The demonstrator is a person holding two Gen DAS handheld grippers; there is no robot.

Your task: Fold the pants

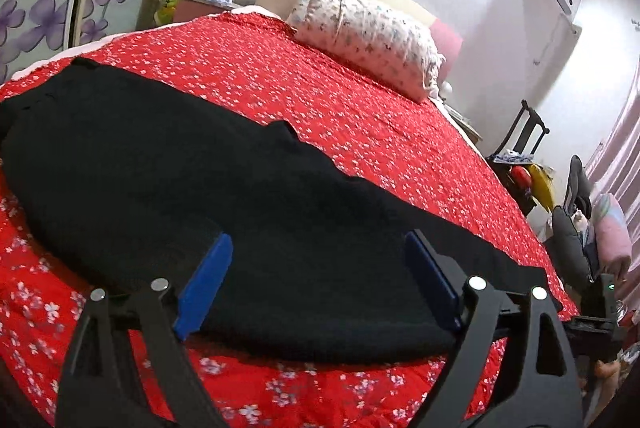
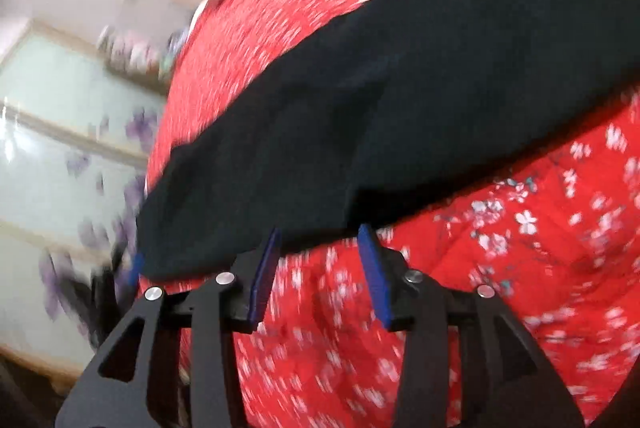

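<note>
While pants [image 1: 224, 164] lie flat on bedspread [image 1: 360, 100], long axis runs crosswise ahead of both tongs. Left tongs [image 1: 318, 260] wide, nothing gripped, near hem between blue pads. Right tongs [image 2: 318, 252] half-open, empty, just short of near edge. Left looks nearer for next pinch.

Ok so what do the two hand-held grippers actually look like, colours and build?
Both look alike. The left hand-held gripper has matte black linkage arms with triangular cut-outs, round silver pivot pins, and flat blue pads on its fingers. The right hand-held gripper has the same black frame, silver pins and blue pads. No cables or sleeves show.
</note>
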